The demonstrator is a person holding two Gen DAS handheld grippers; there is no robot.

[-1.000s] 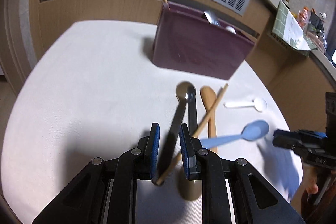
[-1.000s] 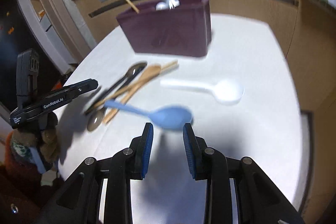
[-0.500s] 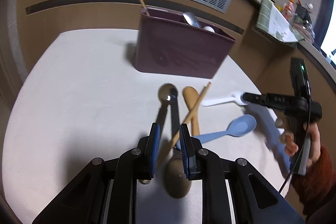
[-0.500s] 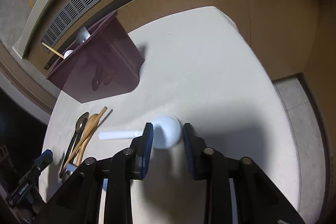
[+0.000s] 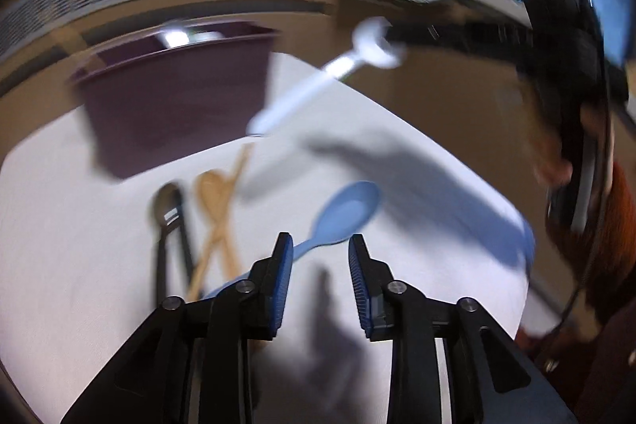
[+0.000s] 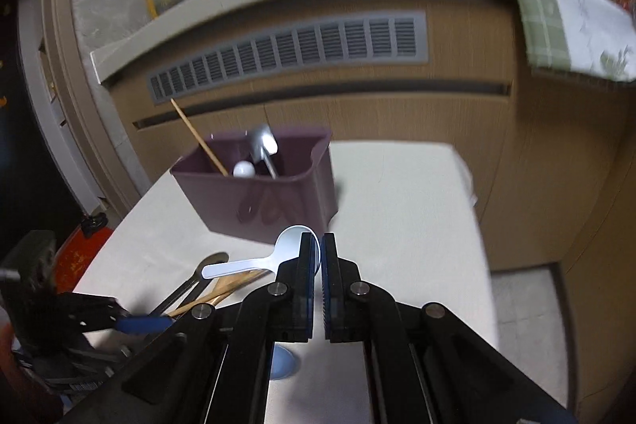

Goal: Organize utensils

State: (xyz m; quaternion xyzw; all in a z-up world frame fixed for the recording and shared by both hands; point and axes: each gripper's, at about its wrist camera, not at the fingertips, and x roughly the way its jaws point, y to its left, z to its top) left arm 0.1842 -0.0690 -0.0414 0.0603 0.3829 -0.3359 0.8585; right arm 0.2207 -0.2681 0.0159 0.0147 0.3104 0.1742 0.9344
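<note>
My right gripper (image 6: 317, 257) is shut on the bowl of a white plastic spoon (image 6: 246, 266) and holds it in the air in front of the purple bin (image 6: 262, 193); the lifted spoon also shows in the left wrist view (image 5: 318, 86). My left gripper (image 5: 320, 265) is open and empty over the table, with the blue spoon (image 5: 342, 213) just ahead of its fingers. Metal spoons (image 5: 169, 225), a wooden spoon (image 5: 216, 201) and a chopstick (image 5: 230, 193) lie on the table left of it. The bin holds a chopstick (image 6: 196, 136), a metal utensil (image 6: 262, 146) and a white spoon (image 6: 243, 169).
The white table (image 6: 397, 209) ends at its right edge (image 6: 469, 193) beside wooden cabinets with a grey vent (image 6: 290, 54). A green checked cloth (image 6: 572, 26) hangs from the counter at the right. The left view is blurred.
My right gripper has closed on the white spoon's bowl and lifted it off the table toward the bin. My left gripper has swung right, from over the metal spoons to over the blue spoon.
</note>
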